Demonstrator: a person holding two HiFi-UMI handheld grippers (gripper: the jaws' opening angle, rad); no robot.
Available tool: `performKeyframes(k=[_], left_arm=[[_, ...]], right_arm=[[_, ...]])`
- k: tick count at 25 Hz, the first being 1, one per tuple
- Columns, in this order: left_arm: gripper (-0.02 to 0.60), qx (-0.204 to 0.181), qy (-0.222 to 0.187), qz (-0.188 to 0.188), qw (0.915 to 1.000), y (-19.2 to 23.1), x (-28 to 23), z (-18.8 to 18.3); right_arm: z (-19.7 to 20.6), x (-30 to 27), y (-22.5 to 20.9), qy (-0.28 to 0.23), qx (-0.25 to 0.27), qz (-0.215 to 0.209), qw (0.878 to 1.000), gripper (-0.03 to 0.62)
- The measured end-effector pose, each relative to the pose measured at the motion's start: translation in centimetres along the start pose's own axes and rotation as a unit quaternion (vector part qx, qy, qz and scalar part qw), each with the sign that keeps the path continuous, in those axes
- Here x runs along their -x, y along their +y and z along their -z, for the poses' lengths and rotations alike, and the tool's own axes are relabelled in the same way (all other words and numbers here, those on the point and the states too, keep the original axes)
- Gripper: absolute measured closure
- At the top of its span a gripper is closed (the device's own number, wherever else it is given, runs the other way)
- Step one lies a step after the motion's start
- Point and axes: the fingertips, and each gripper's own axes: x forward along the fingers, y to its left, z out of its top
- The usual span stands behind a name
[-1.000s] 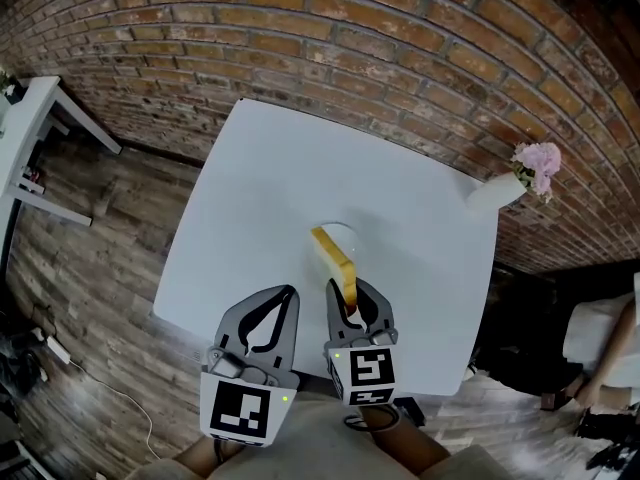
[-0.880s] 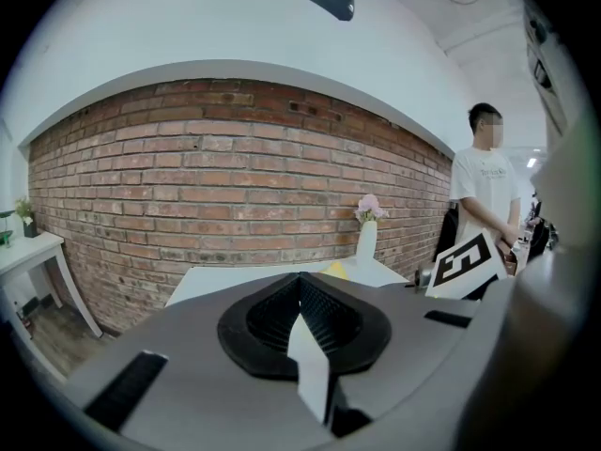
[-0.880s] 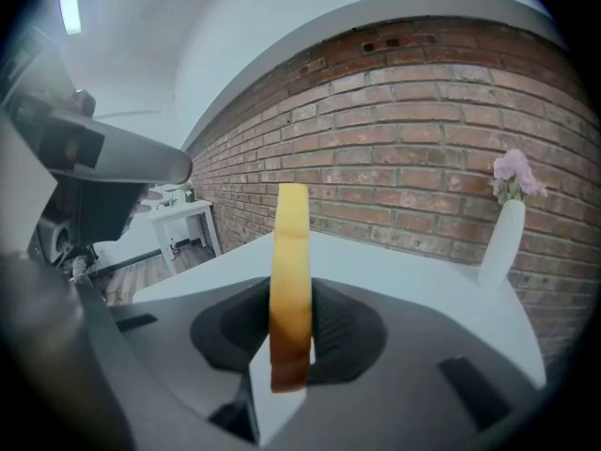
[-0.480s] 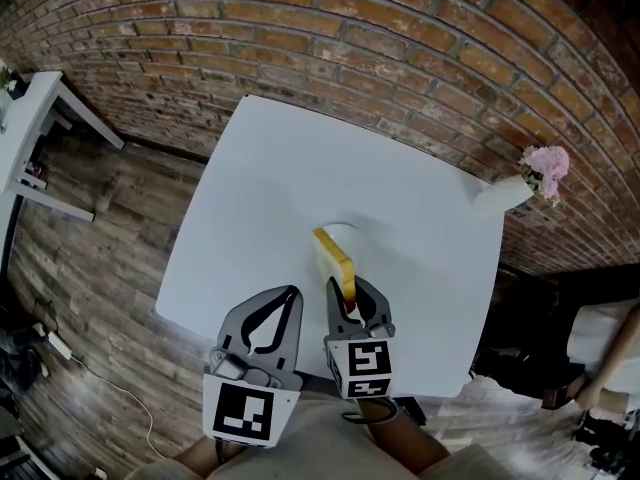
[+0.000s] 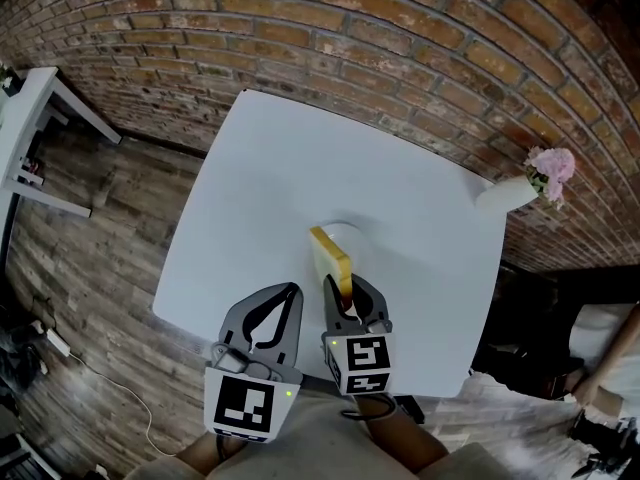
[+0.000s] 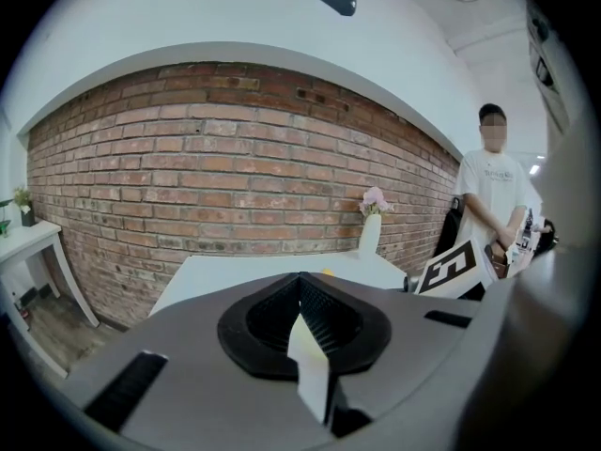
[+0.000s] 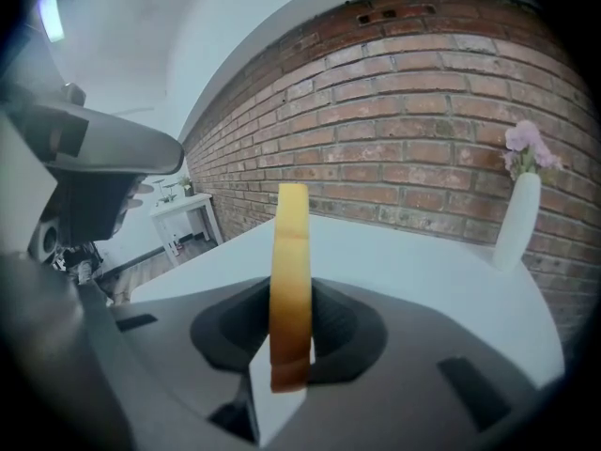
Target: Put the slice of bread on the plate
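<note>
In the head view, my right gripper (image 5: 350, 296) pinches the slice of bread (image 5: 332, 258) on edge, over the near rim of the white plate (image 5: 345, 230) on the white table (image 5: 270, 168). My left gripper (image 5: 288, 294) hangs just beside it. In the left gripper view, my jaws are pressed together, nothing between them. In the right gripper view, my jaws clamp the slice's lower end and it stands upright.

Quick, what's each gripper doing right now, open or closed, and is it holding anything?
Left gripper: closed, holding nothing.
Right gripper: closed on the slice of bread, which stands on edge.
</note>
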Motion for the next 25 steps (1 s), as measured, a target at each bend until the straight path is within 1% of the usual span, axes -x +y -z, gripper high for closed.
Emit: performKeyframes(k=[10,14,20,25], left_arm=[[0.572,0.007,0.024,0.007,0.9997,0.2,-1.9,1.5],[0.572,0.001,0.028,0.006,0.9996,0.4,-2.7,2.0],[0.572,-0.005,0.03,0.01,0.9995,0.0,-3.1,2.0],[0.572,-0.005,0.029,0.015,0.9995,-0.4,-3.2,1.9]], right_arm=[[0.6,-1.1,-0.3,0.012,-0.01,-0.003,1.0,0.505],[0.9,-1.3,-0.6,0.015,-0.016,-0.003,1.0,0.505],[1.4,-1.6,-0.8,0.023,-0.041,-0.011,0.999,0.505],[2.2,-2.1,-0.9,0.033,-0.087,-0.022,0.995,0.505]])
